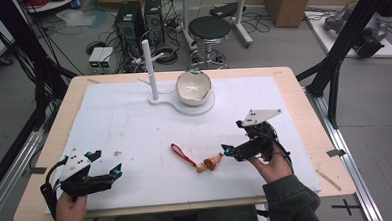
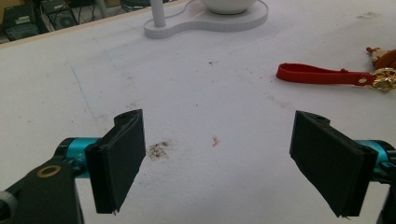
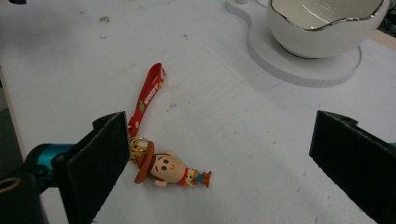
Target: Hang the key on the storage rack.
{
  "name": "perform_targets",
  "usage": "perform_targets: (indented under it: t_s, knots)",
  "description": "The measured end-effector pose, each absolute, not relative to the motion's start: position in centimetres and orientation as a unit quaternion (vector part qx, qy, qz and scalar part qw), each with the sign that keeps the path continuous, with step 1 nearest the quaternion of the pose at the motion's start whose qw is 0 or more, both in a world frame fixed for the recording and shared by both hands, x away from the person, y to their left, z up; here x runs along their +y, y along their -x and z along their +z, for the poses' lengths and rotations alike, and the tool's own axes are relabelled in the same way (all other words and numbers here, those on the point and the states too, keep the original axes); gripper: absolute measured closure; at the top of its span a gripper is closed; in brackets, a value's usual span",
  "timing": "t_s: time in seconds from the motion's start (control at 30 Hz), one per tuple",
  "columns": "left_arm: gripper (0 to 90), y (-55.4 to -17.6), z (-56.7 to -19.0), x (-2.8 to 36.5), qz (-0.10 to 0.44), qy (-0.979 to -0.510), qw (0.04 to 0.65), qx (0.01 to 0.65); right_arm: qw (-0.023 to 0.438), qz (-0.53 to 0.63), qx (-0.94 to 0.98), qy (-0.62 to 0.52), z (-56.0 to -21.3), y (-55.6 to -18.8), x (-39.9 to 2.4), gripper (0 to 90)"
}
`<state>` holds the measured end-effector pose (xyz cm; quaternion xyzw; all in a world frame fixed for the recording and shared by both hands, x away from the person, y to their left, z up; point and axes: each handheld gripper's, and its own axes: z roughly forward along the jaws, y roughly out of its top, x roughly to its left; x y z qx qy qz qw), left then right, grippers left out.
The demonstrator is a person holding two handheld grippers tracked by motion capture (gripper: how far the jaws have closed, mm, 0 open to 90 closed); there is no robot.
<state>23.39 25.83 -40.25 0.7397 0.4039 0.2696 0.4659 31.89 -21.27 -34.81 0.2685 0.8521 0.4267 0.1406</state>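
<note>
Right tongs [image 3: 215, 154] gaping, angled low over keychain [image 3: 170, 170]

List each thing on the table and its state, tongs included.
Left tongs: open, holding nothing, low over the mat.
Right tongs: open, holding nothing, beside the keychain.
Keychain: lying flat on the mat, ungrasped.
Strap: stretched out flat, attached to the keychain.
Bowl: upright on the stand, looks empty.
Stand: flat on the mat, post upright.
</note>
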Motion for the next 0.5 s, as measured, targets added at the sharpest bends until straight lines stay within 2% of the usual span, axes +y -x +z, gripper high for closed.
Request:
perform_targets:
  t_s: [0.5]
  knots:
    - [18.8, -23.4, -40.2, 25.8, 0.27, -0.74, 0.469, 0.401, 0.112, 0.431, 0.858, -0.258, -34.9, -32.4, -18.0, 7.2]
